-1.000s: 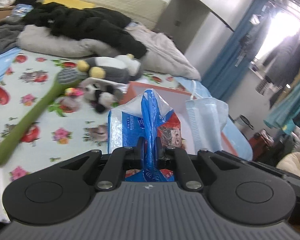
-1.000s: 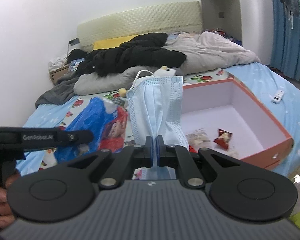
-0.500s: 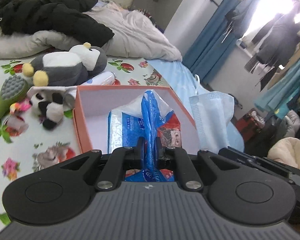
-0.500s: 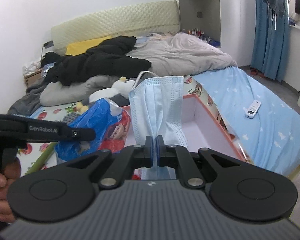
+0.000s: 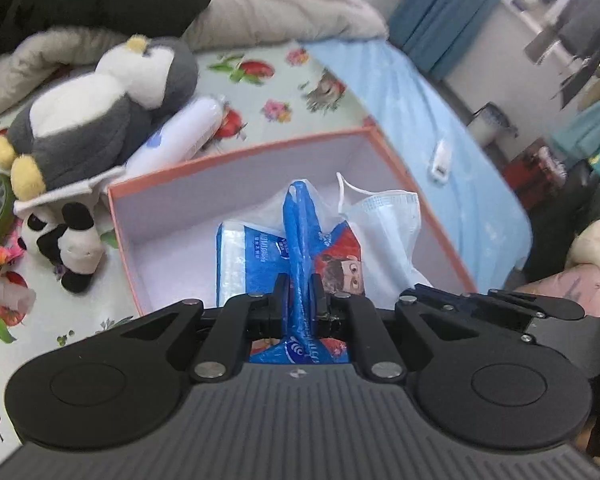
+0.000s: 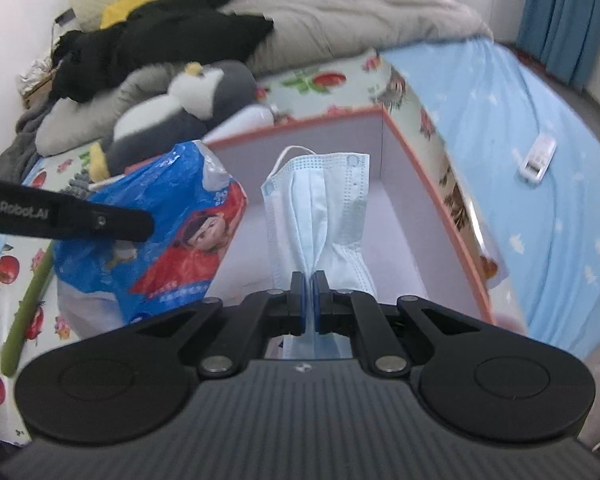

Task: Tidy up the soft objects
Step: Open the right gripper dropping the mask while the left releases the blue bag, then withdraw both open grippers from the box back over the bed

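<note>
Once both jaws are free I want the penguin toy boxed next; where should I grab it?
Grip the penguin toy across its grey-and-white belly, coming from above. It lies on its back beside the box, so the rounded, soft middle faces up and should squash between the jaws.

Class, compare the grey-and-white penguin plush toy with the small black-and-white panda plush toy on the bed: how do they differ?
The grey-and-white penguin plush toy is much larger than the small black-and-white panda plush toy. The penguin has yellow feet; the panda has black limbs. The penguin lies farther up the bed, the panda nearer. Both lie outside the orange box.
</note>
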